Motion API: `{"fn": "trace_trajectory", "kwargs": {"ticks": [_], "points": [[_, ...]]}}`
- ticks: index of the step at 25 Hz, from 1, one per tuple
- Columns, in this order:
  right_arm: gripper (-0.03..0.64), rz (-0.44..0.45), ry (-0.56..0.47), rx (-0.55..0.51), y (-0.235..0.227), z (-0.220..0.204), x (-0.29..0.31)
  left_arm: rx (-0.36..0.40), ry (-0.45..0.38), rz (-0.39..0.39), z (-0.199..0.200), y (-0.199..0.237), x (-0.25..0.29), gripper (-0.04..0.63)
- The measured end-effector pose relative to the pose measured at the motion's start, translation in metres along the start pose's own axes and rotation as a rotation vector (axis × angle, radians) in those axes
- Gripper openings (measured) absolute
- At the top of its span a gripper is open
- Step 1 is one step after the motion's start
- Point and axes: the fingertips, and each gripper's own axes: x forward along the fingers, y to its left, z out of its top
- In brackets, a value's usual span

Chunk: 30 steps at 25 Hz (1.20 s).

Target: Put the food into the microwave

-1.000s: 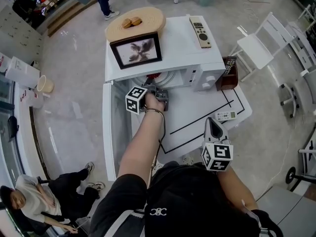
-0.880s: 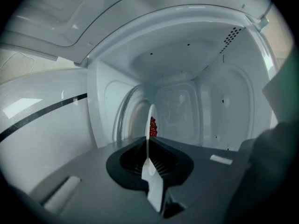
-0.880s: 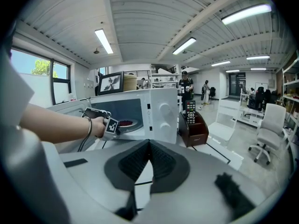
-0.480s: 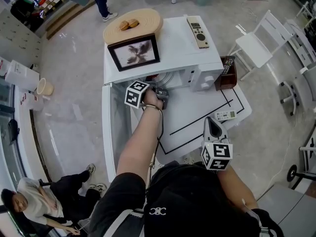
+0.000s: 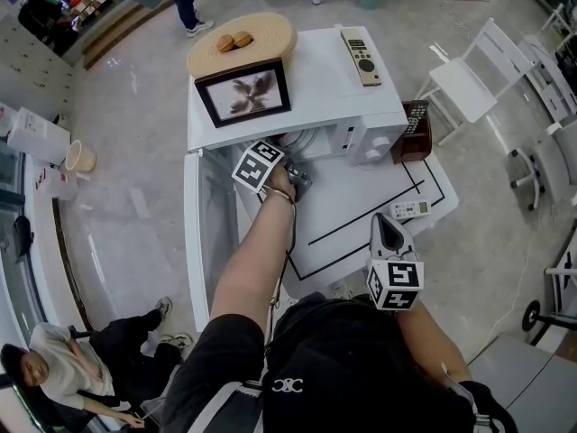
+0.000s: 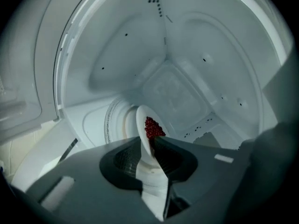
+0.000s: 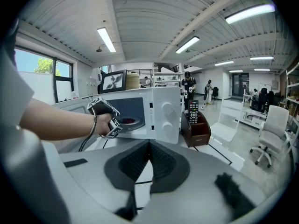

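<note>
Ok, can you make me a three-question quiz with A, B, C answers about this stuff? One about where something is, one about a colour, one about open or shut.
1. Where is the plate?
A. on the white chair
B. inside the microwave
C. on the floor

2. What colour is the food on it?
A. red
B. green
C. blue

3. The microwave's door is:
A. shut
B. taken off
C. open

Answers:
1 B: the left gripper view shows the oven's walls all round the plate.
2 A: it is a heap of small red bits.
3 C: in the head view the door stands swung out to the side.
</note>
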Motion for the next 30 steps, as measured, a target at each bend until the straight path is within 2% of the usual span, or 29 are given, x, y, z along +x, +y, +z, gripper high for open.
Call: {"fn": "trace_trajectory", "kwargs": {"ticks": [6, 12, 17, 19, 22, 23, 24, 25, 28, 30], "points": [[0.005, 0.014, 0.002, -0.006, 0.003, -0.001, -0.001, 0.239, 0.012, 0.090, -0.001, 0.003, -0.002, 0.128], [0.005, 0.022, 0.010, -0.011, 0.004, -0.003, 0.000, 0.402, 0.032, 0.139, -0.003, 0.010, 0.001, 0.163], [0.005, 0.027, 0.013, -0.015, 0.006, -0.004, 0.002, 0.651, 0.029, 0.215, -0.006, 0.016, 0.003, 0.192], [0.005, 0.030, 0.012, -0.016, 0.006, -0.003, 0.003, 0.719, 0.006, 0.228, -0.002, 0.012, 0.000, 0.193], [0.005, 0.033, 0.010, -0.017, 0.008, -0.002, 0.002, 0.733, -0.040, 0.220, 0.004, 0.007, -0.008, 0.174], [0.005, 0.034, 0.008, -0.017, 0.008, -0.002, 0.002, 0.736, -0.061, 0.223, 0.006, 0.007, -0.011, 0.122], [0.005, 0.036, 0.004, -0.016, 0.009, -0.001, 0.003, 0.739, -0.079, 0.224, 0.007, 0.007, -0.015, 0.038], [0.005, 0.038, 0.001, -0.015, 0.009, -0.001, 0.003, 0.740, -0.088, 0.217, 0.006, 0.007, -0.018, 0.009], [0.005, 0.047, -0.007, -0.014, 0.013, 0.002, 0.004, 0.736, -0.071, 0.169, -0.002, 0.005, -0.025, 0.009], [0.005, 0.057, -0.013, -0.017, 0.018, 0.003, 0.004, 0.767, -0.070, 0.147, -0.007, 0.004, -0.030, 0.009]]}}
